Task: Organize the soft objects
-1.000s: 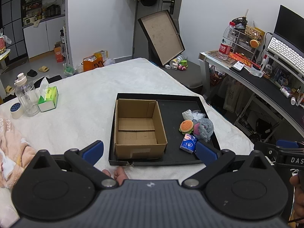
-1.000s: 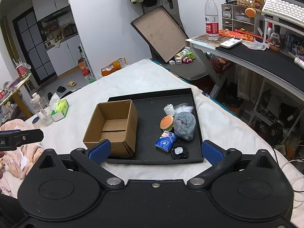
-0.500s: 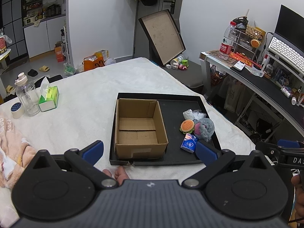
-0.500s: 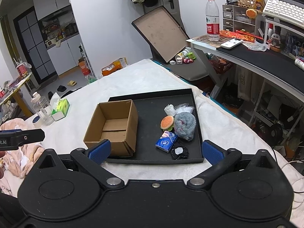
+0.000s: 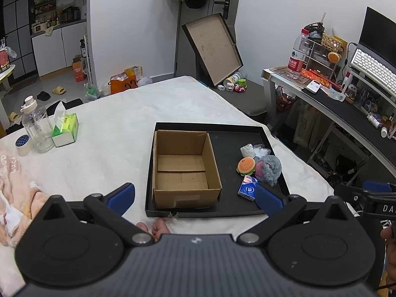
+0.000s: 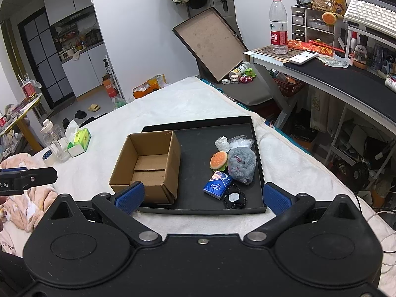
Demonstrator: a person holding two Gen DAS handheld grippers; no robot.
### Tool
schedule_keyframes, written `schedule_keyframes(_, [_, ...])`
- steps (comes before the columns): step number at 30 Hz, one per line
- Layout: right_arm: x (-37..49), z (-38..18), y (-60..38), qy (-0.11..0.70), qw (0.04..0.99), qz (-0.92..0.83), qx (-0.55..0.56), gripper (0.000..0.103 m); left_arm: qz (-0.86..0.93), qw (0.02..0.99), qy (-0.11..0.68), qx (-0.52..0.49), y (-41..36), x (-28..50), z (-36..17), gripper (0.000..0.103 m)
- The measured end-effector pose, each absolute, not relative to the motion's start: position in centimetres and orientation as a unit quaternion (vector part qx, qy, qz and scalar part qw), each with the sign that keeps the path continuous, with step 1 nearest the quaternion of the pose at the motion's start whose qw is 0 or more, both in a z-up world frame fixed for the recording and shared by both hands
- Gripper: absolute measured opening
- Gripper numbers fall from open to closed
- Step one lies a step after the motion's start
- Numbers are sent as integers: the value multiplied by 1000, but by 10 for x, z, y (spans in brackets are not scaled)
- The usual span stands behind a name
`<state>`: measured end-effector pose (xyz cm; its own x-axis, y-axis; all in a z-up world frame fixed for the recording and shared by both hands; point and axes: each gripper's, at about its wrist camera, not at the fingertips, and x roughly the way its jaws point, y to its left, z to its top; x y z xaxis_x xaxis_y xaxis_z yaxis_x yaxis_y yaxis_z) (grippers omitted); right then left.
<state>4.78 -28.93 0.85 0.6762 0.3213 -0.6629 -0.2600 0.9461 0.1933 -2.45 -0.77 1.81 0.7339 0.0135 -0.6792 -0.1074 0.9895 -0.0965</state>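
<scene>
Hovering over the bed's near edge, both grippers are held with fingers spread wide and nothing between them.

From the left wrist, the left gripper [image 5: 195, 194] is seen short of a black tray [image 5: 272, 209] lying on the white bed cover [image 5: 118, 136]. A cardboard box [image 5: 184, 168], open and bare inside, fills the tray's left half. Along the tray's right edge a crumpled plastic bag [image 5: 253, 149], a burger plush [image 5: 246, 166], a grey plush [image 5: 268, 169] and a blue tissue pack [image 5: 248, 188] are bunched together.
From the right wrist, the right gripper [image 6: 201, 196] is seen above the tray's near edge [image 6: 198, 210]. A black pouch [image 6: 234, 199] is shown touching the blue tissue pack [image 6: 217, 185] at the tray's near right corner, with the grey plush [image 6: 241, 164] just behind.
</scene>
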Motion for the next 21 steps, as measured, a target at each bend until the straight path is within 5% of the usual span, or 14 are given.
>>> schedule_keyframes(21, [67, 5, -299, 354, 923, 137, 60, 103, 31, 927, 368, -69, 1, -2, 8, 102])
